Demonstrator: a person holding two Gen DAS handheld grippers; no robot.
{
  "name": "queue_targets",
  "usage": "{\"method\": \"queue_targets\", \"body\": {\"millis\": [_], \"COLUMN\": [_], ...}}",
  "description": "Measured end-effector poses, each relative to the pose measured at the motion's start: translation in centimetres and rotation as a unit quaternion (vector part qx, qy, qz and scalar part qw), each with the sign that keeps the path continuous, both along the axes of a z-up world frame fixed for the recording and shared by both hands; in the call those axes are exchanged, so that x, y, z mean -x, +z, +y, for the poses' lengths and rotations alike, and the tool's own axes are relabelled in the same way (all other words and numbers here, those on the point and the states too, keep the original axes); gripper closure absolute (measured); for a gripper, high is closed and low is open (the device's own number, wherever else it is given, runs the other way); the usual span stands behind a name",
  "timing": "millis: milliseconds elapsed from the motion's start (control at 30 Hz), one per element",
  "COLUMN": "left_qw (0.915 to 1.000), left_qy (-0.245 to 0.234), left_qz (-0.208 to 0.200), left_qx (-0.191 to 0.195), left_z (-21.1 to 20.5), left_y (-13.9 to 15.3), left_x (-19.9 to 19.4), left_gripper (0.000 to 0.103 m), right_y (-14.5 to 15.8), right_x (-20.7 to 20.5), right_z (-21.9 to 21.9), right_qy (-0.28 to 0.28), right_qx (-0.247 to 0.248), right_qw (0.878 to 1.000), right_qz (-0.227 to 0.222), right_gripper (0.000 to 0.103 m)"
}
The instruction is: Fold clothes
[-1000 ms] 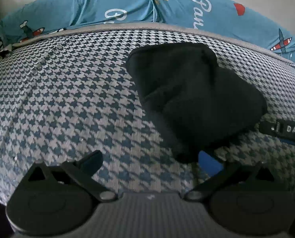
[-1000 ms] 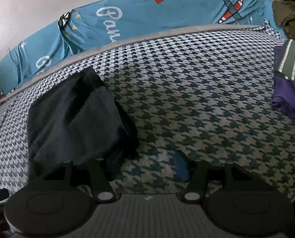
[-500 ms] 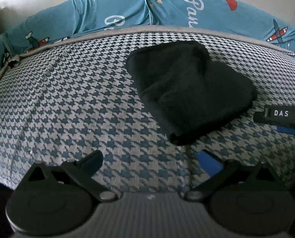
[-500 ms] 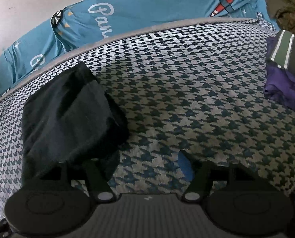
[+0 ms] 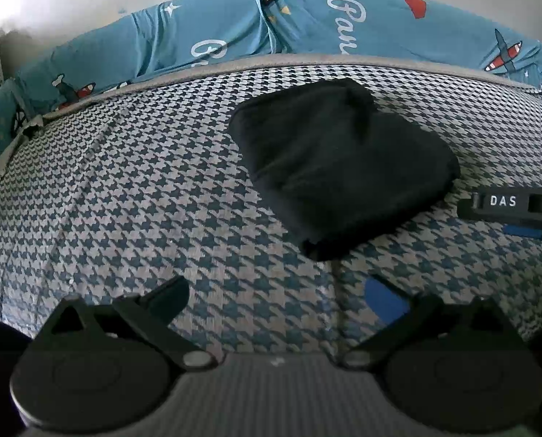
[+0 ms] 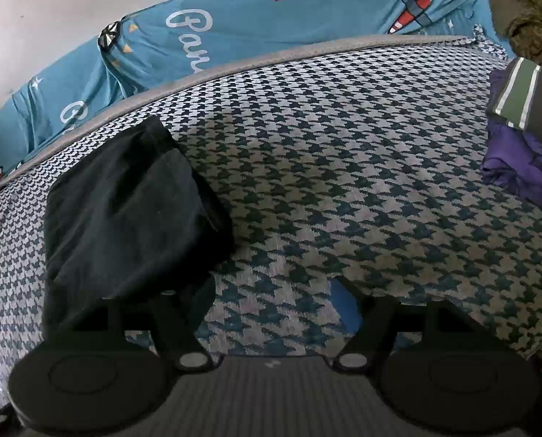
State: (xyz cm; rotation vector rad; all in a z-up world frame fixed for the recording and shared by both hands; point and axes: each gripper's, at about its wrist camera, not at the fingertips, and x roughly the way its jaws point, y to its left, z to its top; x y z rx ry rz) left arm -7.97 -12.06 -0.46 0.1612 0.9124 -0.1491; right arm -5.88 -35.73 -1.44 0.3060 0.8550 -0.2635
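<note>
Surface: bed (image 5: 132, 196) with a houndstooth cover; a grey piped edge runs along its far side.
Backdrop: teal printed sheet (image 5: 234, 32) with aeroplanes and white script, behind the far edge of the bed.
Task item: black folded garment (image 5: 343, 167), a compact bundle lying flat on the bed, nearer the far edge than the near edge.
Left hand-held gripper (image 5: 278, 291): jaws spread wide, nothing between them; positioned above bare cover on the near side of the garment, apart from it.
Right hand-held gripper (image 6: 274, 295): jaws spread apart, nothing held; its left finger lies over the near corner of the garment in the right wrist view, contact cannot be determined.
Other clothing: purple garment (image 6: 525, 171) at the right edge of the bed, with a striped grey-green folded item (image 6: 525, 98) on top; well apart from the black garment.
Far right corner: olive-brown bundle (image 6: 525, 18).
</note>
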Motion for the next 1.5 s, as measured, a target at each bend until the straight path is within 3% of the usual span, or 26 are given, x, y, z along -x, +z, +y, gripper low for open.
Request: {"method": "queue_targets", "body": {"millis": [767, 1500], "left_qw": [0.9996, 0.9994], "left_qy": [-0.002, 0.018], "left_qz": [-0.019, -0.004], "left_qx": [-0.021, -0.029], "left_z": [-1.2, -0.1], "left_y": [1.3, 0.1], "left_x": [1.9, -0.2], "left_gripper": [0.000, 0.000], "right_y": [0.1, -0.3], "right_x": [1.1, 1.2], "right_z": [-0.1, 0.4], "right_qy": [0.016, 0.027], "right_qx": [-0.002, -0.019], "right_qw": [1.000, 0.999], "right_qz": [-0.006, -0.005], "right_gripper": [0.032, 0.032]}}
